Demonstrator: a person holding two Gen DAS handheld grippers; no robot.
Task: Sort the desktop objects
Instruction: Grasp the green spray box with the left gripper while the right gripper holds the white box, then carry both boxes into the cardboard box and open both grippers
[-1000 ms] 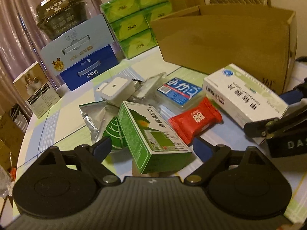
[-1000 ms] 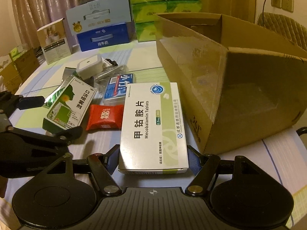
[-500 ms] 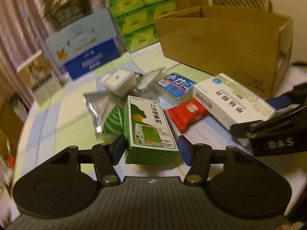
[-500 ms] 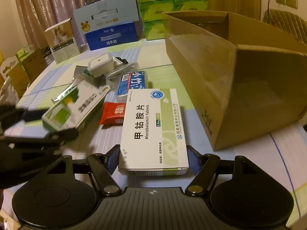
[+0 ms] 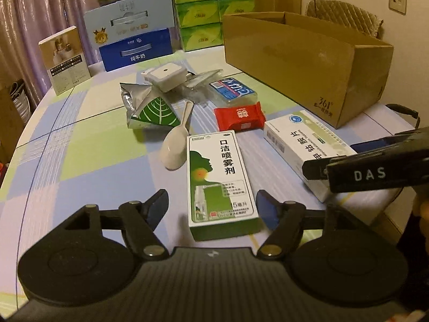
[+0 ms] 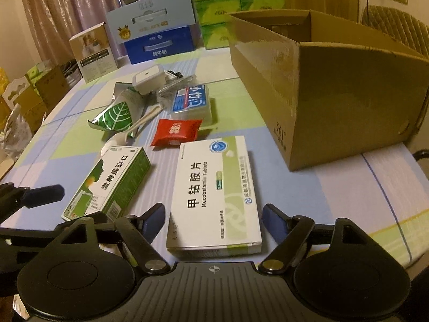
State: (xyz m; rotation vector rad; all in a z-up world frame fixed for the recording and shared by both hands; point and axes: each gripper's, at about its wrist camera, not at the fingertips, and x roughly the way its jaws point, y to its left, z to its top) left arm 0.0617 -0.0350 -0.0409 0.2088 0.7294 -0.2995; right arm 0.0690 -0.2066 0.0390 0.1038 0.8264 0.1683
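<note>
green-and-white spray box (image 5: 221,179). white tablet box (image 6: 217,193) with pale green band. red snack packet (image 5: 238,116). silver pouch (image 5: 148,107) with green-white leaf print. cream scoop (image 5: 177,145). brown cardboard box (image 5: 303,59). tablecloth (image 5: 80,147) checked lilac, blue, lime, cream. blue fingertips (image 5: 158,209).

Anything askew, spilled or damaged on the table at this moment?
Nothing spilled or broken. The crumpled silver foil pouch with a green leaf is creased, and the white plastic scoop lies loose beside it, next to the green-and-white spray box. The brown cardboard box stands upright.
</note>
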